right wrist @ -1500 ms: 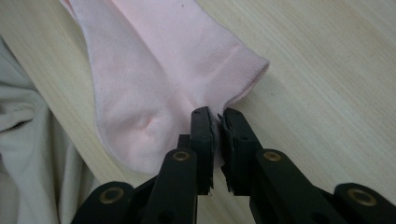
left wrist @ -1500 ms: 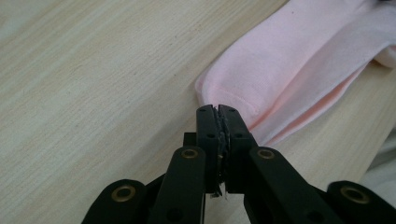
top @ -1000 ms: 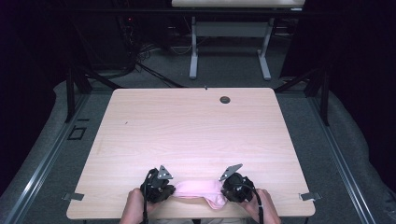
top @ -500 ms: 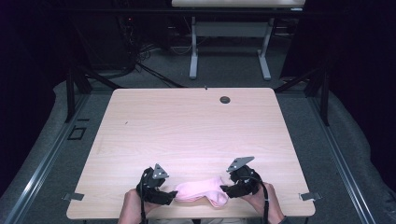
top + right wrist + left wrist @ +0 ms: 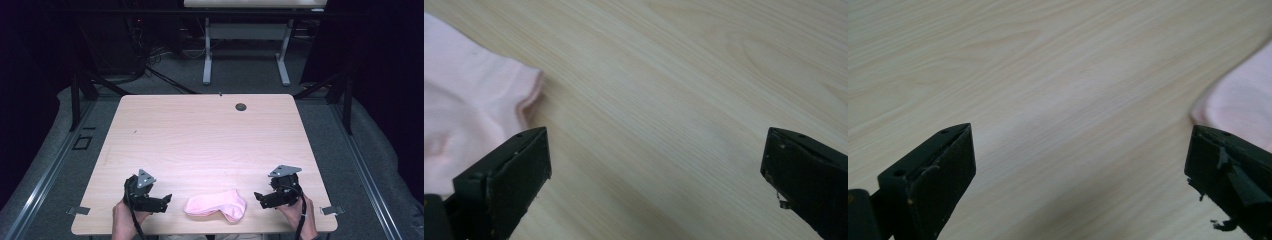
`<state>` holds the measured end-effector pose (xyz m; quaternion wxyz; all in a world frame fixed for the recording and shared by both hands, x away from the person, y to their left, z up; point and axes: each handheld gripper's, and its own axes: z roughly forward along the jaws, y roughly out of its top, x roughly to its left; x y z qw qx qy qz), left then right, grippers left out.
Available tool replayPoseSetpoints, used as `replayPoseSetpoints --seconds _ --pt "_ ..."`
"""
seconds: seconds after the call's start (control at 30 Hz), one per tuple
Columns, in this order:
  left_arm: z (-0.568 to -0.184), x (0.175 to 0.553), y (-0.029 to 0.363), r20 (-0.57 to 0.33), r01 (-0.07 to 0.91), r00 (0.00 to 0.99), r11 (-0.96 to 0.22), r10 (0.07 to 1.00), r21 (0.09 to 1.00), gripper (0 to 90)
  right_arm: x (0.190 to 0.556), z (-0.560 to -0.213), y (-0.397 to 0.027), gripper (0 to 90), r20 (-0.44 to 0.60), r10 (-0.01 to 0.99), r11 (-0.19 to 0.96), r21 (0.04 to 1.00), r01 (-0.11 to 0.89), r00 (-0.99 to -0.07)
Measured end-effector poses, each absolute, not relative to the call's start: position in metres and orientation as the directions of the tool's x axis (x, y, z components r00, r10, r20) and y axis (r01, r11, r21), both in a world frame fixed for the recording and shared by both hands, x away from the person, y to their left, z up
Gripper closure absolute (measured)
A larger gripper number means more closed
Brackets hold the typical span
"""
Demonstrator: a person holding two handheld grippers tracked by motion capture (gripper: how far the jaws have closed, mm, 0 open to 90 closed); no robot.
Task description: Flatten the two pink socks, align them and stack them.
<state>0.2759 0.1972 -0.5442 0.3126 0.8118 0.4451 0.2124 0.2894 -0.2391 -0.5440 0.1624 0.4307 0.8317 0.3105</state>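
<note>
A pink sock (image 5: pixel 216 205) lies folded on the wooden table (image 5: pixel 210 140) near its front edge. My left gripper (image 5: pixel 165 199) sits to the sock's left, apart from it, its jaws having just opened wide with nothing between them. In the left gripper view (image 5: pixel 1078 165) the sock's edge (image 5: pixel 1243 100) shows beyond the right jaw. My right gripper (image 5: pixel 260 198) stands to the sock's right, also clear of it, and its jaws have just opened wide on bare wood. In the right gripper view (image 5: pixel 654 165) the sock (image 5: pixel 469 115) lies at the left, behind the left jaw.
A round dark grommet (image 5: pixel 241 106) sits near the table's far edge. Behind the table stands another desk's white frame (image 5: pixel 245 50) on grey carpet, with cables (image 5: pixel 150 55) at the left. Metal rails (image 5: pixel 45 175) run along both sides of the floor.
Both grippers let go of the pink sock and drew apart, left one leftward and right one rightward. The sock, earlier stretched between them, now lies loose and folded on the table.
</note>
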Motion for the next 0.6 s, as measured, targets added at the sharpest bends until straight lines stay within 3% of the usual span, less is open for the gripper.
replayPoseSetpoints --seconds 0.17,0.33,0.6 --pt "-0.569 0.283 0.209 0.095 0.6 0.465 -0.393 0.88 0.697 0.0 0.294 -0.562 -0.258 0.3 -0.007 0.865 0.391 0.636 0.665 -0.502" --pt "-0.587 0.288 0.217 0.057 0.621 0.439 -0.349 0.897 0.702 0.0 0.297 -0.58 -0.267 0.0 -0.014 0.875 0.388 0.619 0.683 -0.485" --pt "-0.592 0.29 0.222 0.003 0.629 0.445 -0.314 0.896 0.711 0.0 0.291 -0.59 -0.276 0.0 0.006 0.875 0.338 0.709 0.62 -0.484"
